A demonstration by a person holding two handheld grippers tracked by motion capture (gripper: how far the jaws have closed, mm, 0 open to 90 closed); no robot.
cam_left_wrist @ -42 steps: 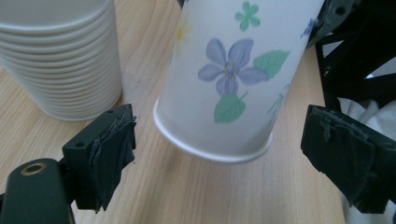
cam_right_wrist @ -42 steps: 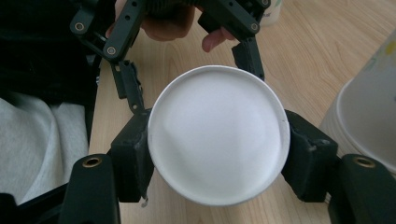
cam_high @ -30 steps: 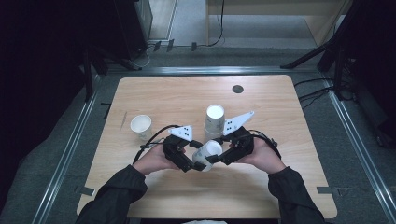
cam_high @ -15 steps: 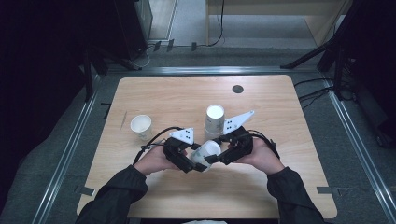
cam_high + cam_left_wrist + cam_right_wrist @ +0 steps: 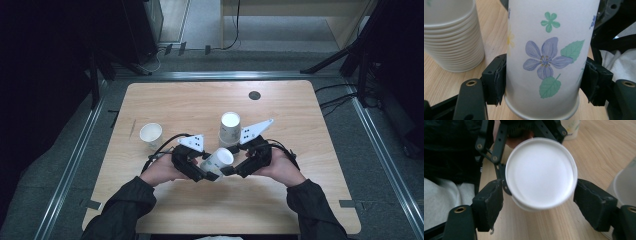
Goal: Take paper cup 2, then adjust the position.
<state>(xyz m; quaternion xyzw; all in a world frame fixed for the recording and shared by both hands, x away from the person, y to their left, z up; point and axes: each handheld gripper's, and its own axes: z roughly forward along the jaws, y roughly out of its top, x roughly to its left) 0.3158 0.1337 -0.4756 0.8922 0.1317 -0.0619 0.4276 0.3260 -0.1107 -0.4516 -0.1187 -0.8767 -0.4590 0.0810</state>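
A flowered paper cup point(image 5: 220, 160) lies tilted above the table between my two grippers. In the left gripper view the left gripper point(image 5: 544, 82) is shut on the cup point(image 5: 549, 50), one pad pressing each side of its wall. In the high view the left gripper point(image 5: 211, 173) comes from the left and the right gripper point(image 5: 231, 170) from the right. The cup's white base point(image 5: 540, 172) faces the right gripper view. The right gripper point(image 5: 539, 205) is open, a jaw on either side of that base. The base is slightly blurred.
A stack of upturned paper cups point(image 5: 230, 131) stands just behind the grippers, and shows as well in the left gripper view point(image 5: 451, 37). A single upright cup point(image 5: 151, 135) stands at the left. A black round mark point(image 5: 254, 95) lies near the wooden table's point(image 5: 300, 200) far edge.
Both hands have stayed almost where they were. The cup between them has shifted slightly to the left.
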